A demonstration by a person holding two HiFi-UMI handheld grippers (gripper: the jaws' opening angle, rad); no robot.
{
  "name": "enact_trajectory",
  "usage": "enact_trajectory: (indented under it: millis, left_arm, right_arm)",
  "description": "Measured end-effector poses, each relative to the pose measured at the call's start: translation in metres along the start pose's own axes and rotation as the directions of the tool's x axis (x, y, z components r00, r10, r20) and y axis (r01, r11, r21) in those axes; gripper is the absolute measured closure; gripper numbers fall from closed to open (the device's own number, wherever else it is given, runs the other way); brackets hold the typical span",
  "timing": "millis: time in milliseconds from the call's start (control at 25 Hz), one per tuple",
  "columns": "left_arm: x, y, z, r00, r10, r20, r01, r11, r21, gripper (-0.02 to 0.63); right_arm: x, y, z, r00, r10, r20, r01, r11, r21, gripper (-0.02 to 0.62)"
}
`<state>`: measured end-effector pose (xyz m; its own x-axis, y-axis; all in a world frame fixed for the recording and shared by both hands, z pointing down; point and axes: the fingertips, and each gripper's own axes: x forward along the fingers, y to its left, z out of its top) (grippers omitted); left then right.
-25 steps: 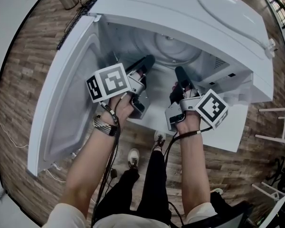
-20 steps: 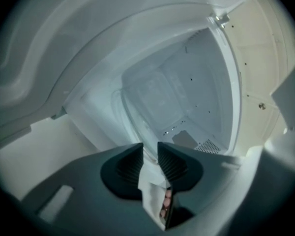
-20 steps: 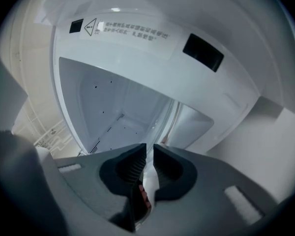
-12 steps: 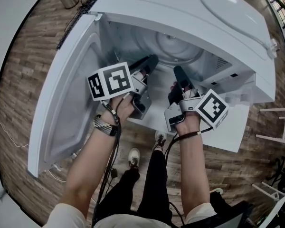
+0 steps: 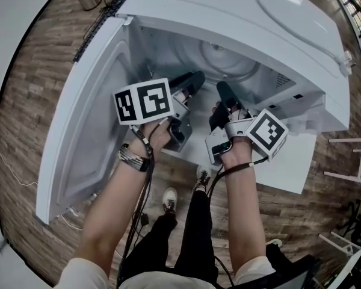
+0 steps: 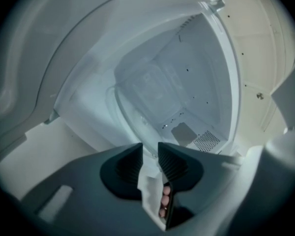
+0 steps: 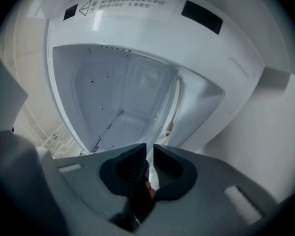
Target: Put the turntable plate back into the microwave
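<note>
Warning triangle above microwave cavity; adjoining print illegible.

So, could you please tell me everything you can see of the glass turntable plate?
The turntable plate is a round disc of clear glass, and the white walls show through it. It is inside the cavity of the open microwave, reaching toward the back. Whether it already lies flat there I cannot tell. The right gripper clamps its near rim. The left gripper also has the rim between its jaws, but they have just been opening and look loose round it.
</note>
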<state>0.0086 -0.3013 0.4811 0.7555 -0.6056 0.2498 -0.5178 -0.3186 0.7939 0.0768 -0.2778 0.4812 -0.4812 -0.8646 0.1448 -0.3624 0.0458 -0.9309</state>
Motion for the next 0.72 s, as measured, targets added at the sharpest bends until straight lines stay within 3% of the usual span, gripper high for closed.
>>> enact_trajectory:
  millis: [160,440,720]
  left_arm:
    - [0.0,0.001,0.0,1.0,0.01,-0.002,-0.01,1.0,0.003,0.497]
    - [-0.002,0.002,-0.002,0.998,0.058,-0.022,-0.056,0.994,0.097,0.483]
    - [-0.006,0.003,-0.006,0.997,0.07,-0.018,-0.068,0.99,0.126,0.483]
  right_arm:
    - [-0.001,-0.002,-0.003,1.0,0.001,-0.004,-0.001,1.0,0.017,0.546]
    - [-0.009,-0.002,0.002,1.0,0.004,-0.009,-0.004,0.998,-0.061,0.546]
    - [-0.009,0.003,0.007,1.0,0.018,-0.011,-0.019,0.996,-0.092,0.546]
